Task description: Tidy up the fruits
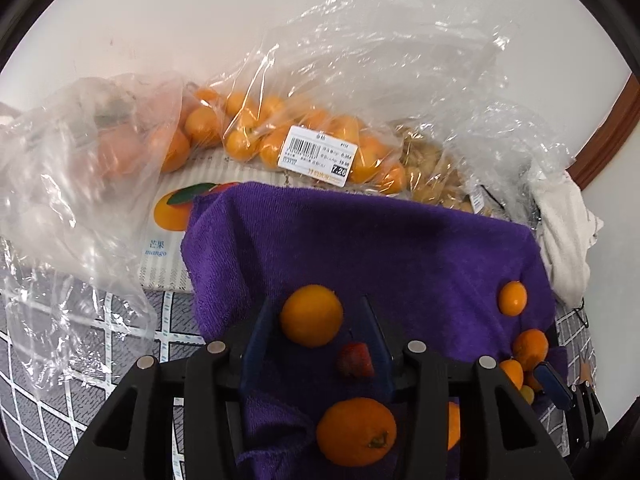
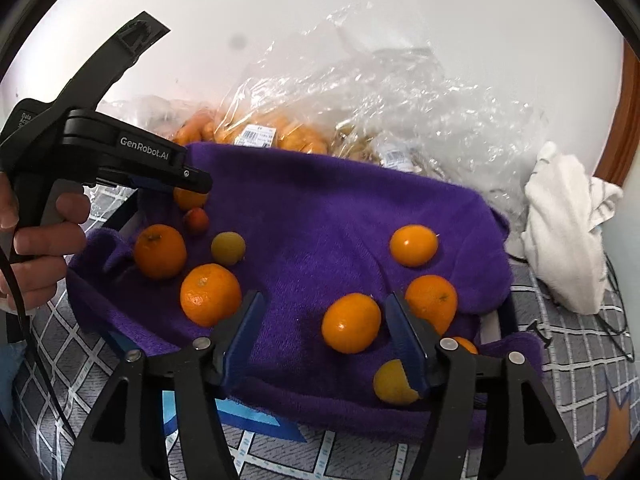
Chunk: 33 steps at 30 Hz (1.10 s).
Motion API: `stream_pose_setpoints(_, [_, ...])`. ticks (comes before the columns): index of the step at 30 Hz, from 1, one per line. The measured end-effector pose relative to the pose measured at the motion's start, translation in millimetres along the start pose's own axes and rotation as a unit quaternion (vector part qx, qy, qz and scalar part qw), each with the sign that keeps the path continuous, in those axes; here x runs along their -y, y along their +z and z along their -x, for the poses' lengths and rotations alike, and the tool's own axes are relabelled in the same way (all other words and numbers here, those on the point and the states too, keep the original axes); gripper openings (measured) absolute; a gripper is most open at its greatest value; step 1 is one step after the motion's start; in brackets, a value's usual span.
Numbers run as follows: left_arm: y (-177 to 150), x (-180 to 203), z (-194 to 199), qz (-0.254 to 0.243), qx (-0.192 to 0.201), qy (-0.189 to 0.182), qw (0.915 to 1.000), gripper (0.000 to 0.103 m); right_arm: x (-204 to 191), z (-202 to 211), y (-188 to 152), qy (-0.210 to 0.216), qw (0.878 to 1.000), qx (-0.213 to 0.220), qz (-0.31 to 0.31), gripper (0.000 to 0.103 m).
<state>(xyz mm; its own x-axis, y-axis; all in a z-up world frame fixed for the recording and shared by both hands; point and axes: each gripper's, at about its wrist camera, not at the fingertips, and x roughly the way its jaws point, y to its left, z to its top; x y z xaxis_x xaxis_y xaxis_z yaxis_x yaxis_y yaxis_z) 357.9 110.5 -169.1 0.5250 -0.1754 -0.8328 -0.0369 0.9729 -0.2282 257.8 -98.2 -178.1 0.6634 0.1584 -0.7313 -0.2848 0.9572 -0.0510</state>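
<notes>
Loose oranges (image 2: 351,323) lie scattered on a towel (image 2: 320,216), a strawberry (image 1: 355,360) among them at its left side. Behind the towel sit bagged oranges (image 1: 256,136) on a mango box (image 1: 168,236). A crumpled cloth (image 2: 568,228) lies right of the towel.

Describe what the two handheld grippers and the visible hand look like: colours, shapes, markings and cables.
Both are black plastic. The right gripper and left gripper have blue finger pads and round silver bolts. In the right view, the left one shows white "GenRobot.AI" lettering, a grey trigger and a black cable. The hand is bare.

Both wrist views close above purple towel (image 1: 360,240)
</notes>
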Motion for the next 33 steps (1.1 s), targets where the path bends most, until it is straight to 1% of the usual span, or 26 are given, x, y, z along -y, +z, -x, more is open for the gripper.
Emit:
stream_pose_setpoints(4, [0.1,-1.7,14.5,0.002,0.013,0.001,0.9999,0.043,3.8,11.1,3.9,-0.007,1.000,-0.006,-0.027,0.063])
stream_pose_setpoints(8, [-2.5,7.2,27.4,-0.022,0.021,0.016,0.9994,0.043,5.3,23.2,8.9,-0.021,0.999,-0.011,-0.039,0.063])
stream_pose_setpoints(12, [-5.9,22.6,50.3,-0.052,0.040,0.034,0.9972,0.043,14.3,51.2,15.6,-0.021,0.997,-0.017,-0.071,0.063])
stream_pose_setpoints(14, [-10.9,27.4,64.3,-0.053,0.045,0.037,0.9969,0.043,19.7,71.1,17.7,-0.026,0.997,-0.013,-0.078,0.063])
stream_pose_setpoints(18, [-32.6,36.2,103.6,-0.056,0.061,0.023,0.9963,0.043,27.6,107.2,13.9,-0.035,0.995,-0.003,-0.095,0.063])
stream_pose_setpoints(19, [-43.0,37.5,117.8,-0.054,0.072,0.020,0.9958,0.043,30.6,116.1,11.2,-0.036,0.994,-0.006,-0.103,0.063])
stream_pose_setpoints(21, [-59.0,40.3,134.9,-0.051,0.080,0.015,0.9954,0.044,36.2,130.8,6.1,-0.037,0.993,-0.010,-0.115,0.063])
stream_pose_setpoints(25, [-90.7,48.3,168.0,-0.059,0.097,0.016,0.9934,0.054,47.7,162.0,-4.6,-0.034,0.990,-0.019,-0.139,0.061])
stream_pose_setpoints(27, [-109.8,54.4,188.3,-0.062,0.109,0.018,0.9920,0.058,54.9,182.0,-11.6,-0.043,0.987,-0.013,-0.151,0.062])
stream_pose_setpoints(28, [-120.5,58.0,200.0,-0.063,0.116,0.020,0.9910,0.062,58.1,193.0,-15.7,-0.046,0.987,-0.008,-0.157,0.066])
stream_pose_setpoints(29, [-127.1,60.5,207.2,-0.066,0.122,0.022,0.9901,0.065,59.5,198.4,-17.9,-0.049,0.986,-0.005,-0.159,0.074])
stream_pose_setpoints(30, [-135.6,65.3,217.0,-0.072,0.129,0.026,0.9887,0.067,61.8,211.3,-23.0,-0.052,0.986,0.003,-0.159,0.079])
stream_pose_setpoints(31, [-141.0,68.3,222.2,-0.076,0.133,0.029,0.9877,0.067,63.3,218.2,-25.5,-0.053,0.986,0.009,-0.159,0.087])
stream_pose_setpoints(32, [-149.0,73.4,231.0,-0.082,0.140,0.037,0.9861,0.067,64.9,227.9,-29.7,-0.055,0.986,0.016,-0.159,0.092])
stream_pose_setpoints(33, [-154.9,76.8,237.6,-0.086,0.147,0.043,0.9845,0.068,67.0,239.7,-35.1,-0.057,0.985,0.022,-0.161,0.093])
